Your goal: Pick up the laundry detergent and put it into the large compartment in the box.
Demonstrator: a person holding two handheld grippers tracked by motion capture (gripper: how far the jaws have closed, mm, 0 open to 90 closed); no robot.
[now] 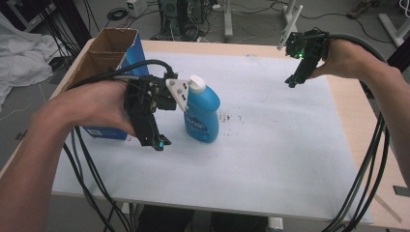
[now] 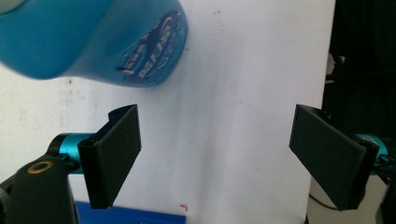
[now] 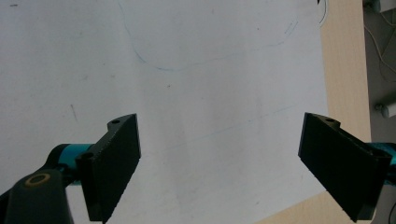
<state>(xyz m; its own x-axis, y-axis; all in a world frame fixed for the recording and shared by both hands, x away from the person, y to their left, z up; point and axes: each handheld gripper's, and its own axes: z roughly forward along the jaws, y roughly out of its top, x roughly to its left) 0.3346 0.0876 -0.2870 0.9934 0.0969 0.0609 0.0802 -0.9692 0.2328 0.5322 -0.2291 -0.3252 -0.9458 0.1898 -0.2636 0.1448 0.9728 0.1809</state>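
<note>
- Blue detergent bottle (image 1: 202,113) with white cap upright on the white table cover (image 1: 270,145), just beside the open cardboard box (image 1: 112,48).
- Left gripper (image 1: 157,141) just beside the bottle, jaws spread wide, empty.
- Right gripper (image 1: 292,82) well apart from the bottle, jaws wide, gripping nothing.

A light wooden desk (image 1: 360,125) carries a white sheet (image 1: 270,159) over most of its top (faint dark smudges mark its middle). On the sheet a blue bottle (image 1: 202,116) stands upright; a blue cardboard box (image 1: 113,53), open-topped, sits just beside it at the left edge.
</note>
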